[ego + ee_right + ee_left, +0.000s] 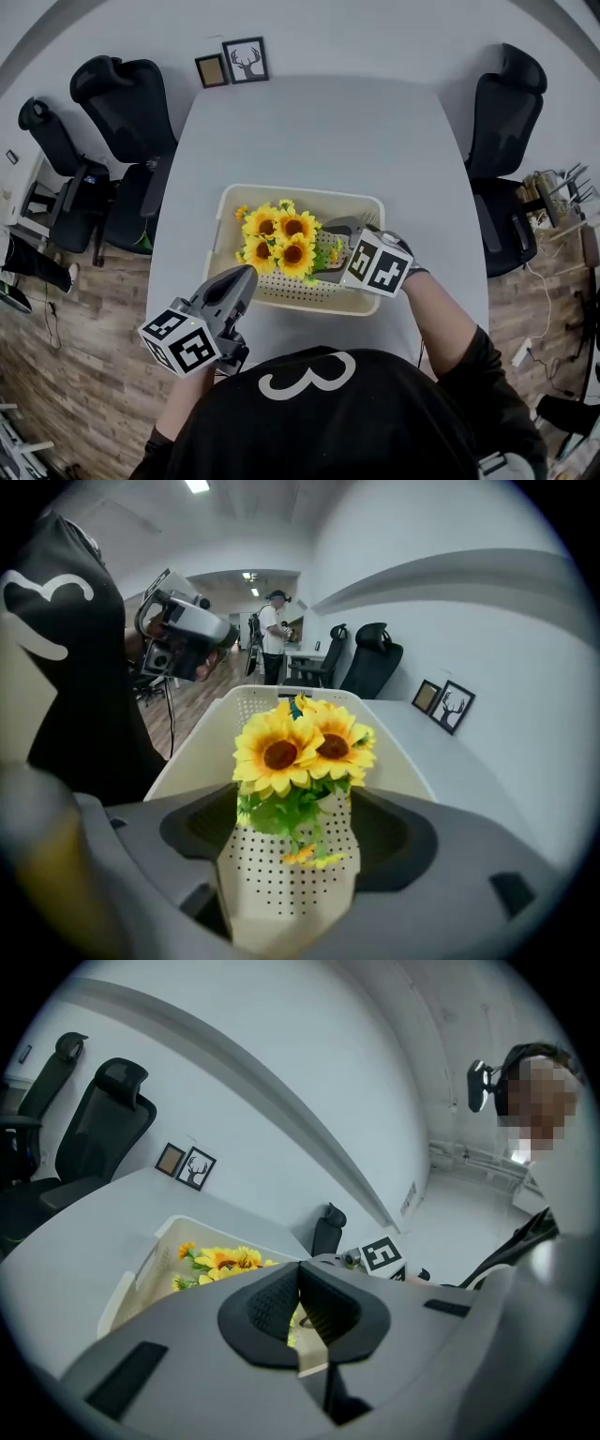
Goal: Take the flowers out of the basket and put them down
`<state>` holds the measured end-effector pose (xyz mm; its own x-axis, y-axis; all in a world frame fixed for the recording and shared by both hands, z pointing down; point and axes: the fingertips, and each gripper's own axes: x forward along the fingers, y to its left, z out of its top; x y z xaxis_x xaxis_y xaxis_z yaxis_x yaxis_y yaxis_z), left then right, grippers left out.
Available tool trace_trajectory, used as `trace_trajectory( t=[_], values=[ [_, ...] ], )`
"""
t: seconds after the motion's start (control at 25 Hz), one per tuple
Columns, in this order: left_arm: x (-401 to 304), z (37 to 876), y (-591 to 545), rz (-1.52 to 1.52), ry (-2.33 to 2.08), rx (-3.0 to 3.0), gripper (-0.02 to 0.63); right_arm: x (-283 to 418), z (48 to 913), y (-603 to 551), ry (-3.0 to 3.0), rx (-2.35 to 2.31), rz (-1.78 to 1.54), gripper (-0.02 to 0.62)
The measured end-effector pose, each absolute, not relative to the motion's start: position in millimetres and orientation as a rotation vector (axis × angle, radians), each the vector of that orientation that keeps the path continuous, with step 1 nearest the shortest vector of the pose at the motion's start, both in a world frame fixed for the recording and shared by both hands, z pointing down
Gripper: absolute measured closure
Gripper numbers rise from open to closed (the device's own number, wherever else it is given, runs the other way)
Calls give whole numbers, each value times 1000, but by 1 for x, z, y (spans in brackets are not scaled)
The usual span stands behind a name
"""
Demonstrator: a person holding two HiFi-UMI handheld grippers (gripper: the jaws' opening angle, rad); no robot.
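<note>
Yellow flowers (pixel 300 747) in basket (pixel 398 757) between spread right gripper (pixel 298 836) fingers (pixel 403 841), not gripped; left gripper (pixel 300 1283) fingers (pixel 267 1312) pressed together.

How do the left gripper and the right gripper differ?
The left gripper has its jaws together, empty; the right gripper has them apart either side of the stems of the yellow sunflower bunch. The left gripper is held clear of that bunch by a corner of the cream perforated plastic basket; the right gripper reaches into it. Both are grey with a marker cube.
</note>
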<state>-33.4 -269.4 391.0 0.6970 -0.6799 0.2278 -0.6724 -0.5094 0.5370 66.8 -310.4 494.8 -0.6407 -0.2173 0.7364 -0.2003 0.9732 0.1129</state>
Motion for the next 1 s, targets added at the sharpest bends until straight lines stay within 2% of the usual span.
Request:
trace_trajectory(
  t=[0.08,0.4,1.0],
  values=[
    [-33,391,-269,-24,-1037,2292,593,62,500,-309,-2258,269,13,211],
    [-45,391,-264,-69,-1075,2268,594,43,526,-313,-2173,263,56,178],
    [-75,404,-259,-118,-1138,2200,592,-22,548,-349,-2370,441,-21,173]
  ],
)
